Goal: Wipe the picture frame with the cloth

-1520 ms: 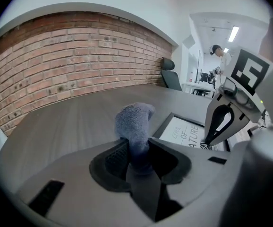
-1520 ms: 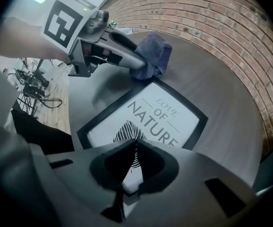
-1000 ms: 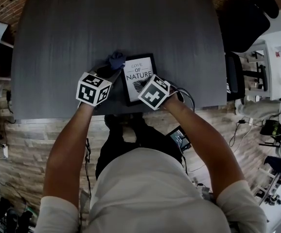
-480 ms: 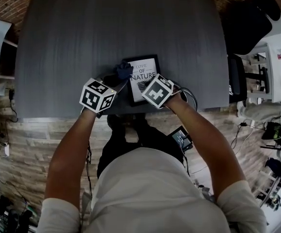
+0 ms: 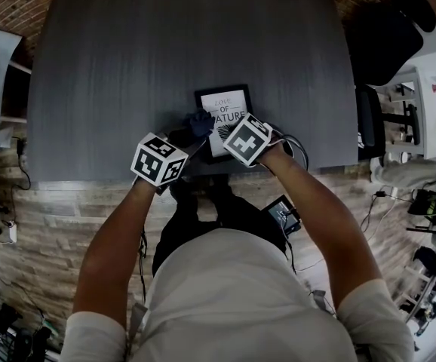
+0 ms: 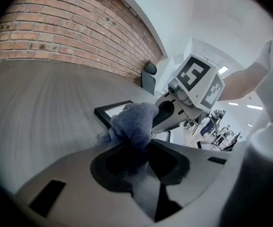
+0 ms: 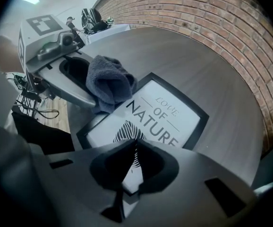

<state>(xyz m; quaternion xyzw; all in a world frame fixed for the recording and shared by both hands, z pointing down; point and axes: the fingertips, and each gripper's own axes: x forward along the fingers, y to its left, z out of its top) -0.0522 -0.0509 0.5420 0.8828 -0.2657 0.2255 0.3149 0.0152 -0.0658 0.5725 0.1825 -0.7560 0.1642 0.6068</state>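
A black picture frame (image 5: pixel 226 118) with a "Love of Nature" print lies flat near the table's front edge. My left gripper (image 6: pixel 135 145) is shut on a bunched blue cloth (image 6: pixel 134 122), which presses on the frame's left side (image 7: pixel 109 82). My right gripper (image 7: pixel 132 149) points steeply down with its jaws shut, its tips resting on the print's lower part. In the head view its marker cube (image 5: pixel 247 139) hides the frame's near right corner, and the left cube (image 5: pixel 159 159) sits just left of the cloth (image 5: pixel 200 121).
The dark grey table (image 5: pixel 165 51) stretches far beyond the frame, towards a brick wall (image 7: pixel 207 22). A black chair (image 5: pixel 384 29) stands at the right, with white shelving (image 5: pixel 429 96) past it. Cables (image 5: pixel 297 149) hang at the table's near right edge.
My left gripper has drawn the cloth from the frame's far left corner towards me along its left side. The right gripper has kept still on the print.
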